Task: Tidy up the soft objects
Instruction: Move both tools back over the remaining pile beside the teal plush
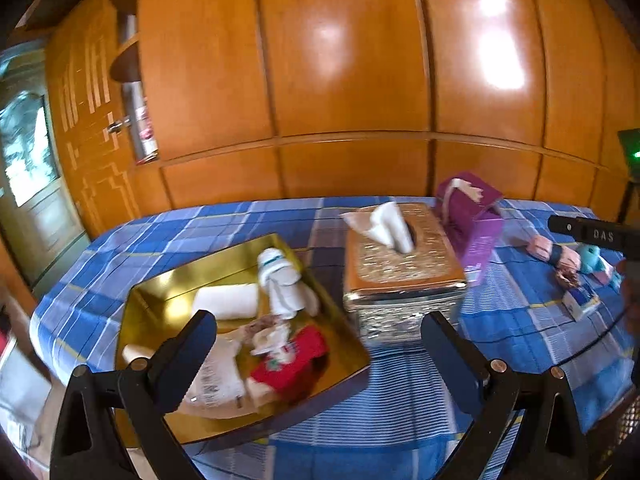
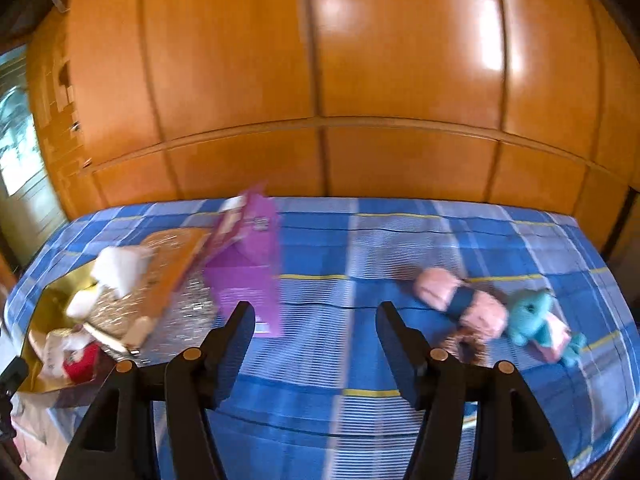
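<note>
The left gripper (image 1: 320, 354) hangs with its jaws spread wide and nothing between them, over the near edge of a gold tray (image 1: 168, 292) on the blue plaid bed (image 1: 400, 412). In the tray lie a rolled white towel (image 1: 228, 300), a white sock (image 1: 280, 280) and a red cloth (image 1: 292, 360). Just beside the tray stands an ornate tissue box (image 1: 400, 268), with a purple box (image 1: 472, 216) touching its far side. The right gripper (image 2: 316, 346) is also parted and empty above bare bedcover. To its right lie a pink bundle with a dark band (image 2: 460, 300) and a teal plush toy (image 2: 532, 316), close together. Wooden wardrobe doors (image 2: 320, 60) rise behind.
</note>
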Tool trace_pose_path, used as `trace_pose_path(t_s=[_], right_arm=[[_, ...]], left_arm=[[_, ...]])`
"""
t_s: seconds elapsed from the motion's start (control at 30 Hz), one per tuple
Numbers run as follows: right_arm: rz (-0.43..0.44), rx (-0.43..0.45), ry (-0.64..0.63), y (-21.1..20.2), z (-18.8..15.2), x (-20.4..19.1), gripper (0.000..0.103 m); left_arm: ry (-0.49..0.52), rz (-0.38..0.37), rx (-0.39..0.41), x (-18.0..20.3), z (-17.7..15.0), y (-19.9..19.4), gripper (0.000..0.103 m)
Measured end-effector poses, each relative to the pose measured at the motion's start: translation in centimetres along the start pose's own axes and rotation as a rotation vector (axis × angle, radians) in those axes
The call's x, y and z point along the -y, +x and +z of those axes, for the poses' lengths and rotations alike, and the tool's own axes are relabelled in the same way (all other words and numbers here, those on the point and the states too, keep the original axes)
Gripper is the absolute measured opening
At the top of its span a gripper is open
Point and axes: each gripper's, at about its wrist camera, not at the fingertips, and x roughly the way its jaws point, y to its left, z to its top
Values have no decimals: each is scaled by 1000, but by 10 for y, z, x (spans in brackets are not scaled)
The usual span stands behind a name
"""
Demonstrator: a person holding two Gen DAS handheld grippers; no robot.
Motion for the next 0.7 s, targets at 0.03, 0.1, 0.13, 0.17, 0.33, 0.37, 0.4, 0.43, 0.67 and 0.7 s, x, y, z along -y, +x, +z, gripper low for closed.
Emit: trace_pose_path(t_s=[0.03,0.1,0.13,0.17,0.33,0.37,0.4,0.43,0.67,0.7], right_arm=[[-15,4,18,-2,0,10,64],[-43,11,56,-5,1,30,64],[-54,13,71,-6,1,37,64],[-72,18,97,-7,2,49,64],[-143,39,270,-16,2,109,64],[-159,47,313,-19,1,123,64],[-174,53,357,-22,-1,137,65],[-193,59,413,-25,-3,154,65],[-281,93,635,-27,-20,226,67],[-284,91,645,-25,-22,230,67]], left_arm=[[8,-20,-1,5,2,1,103],[25,-48,0,15,5,2,103],[34,-56,3,19,6,2,103],[48,-70,6,25,7,2,103],[139,-166,9,58,15,2,103],[149,-190,13,63,17,2,103],[160,-224,19,70,20,1,103],[174,-256,30,78,23,-1,103],[261,-394,-12,133,37,18,103],[285,-400,-35,145,38,24,103]])
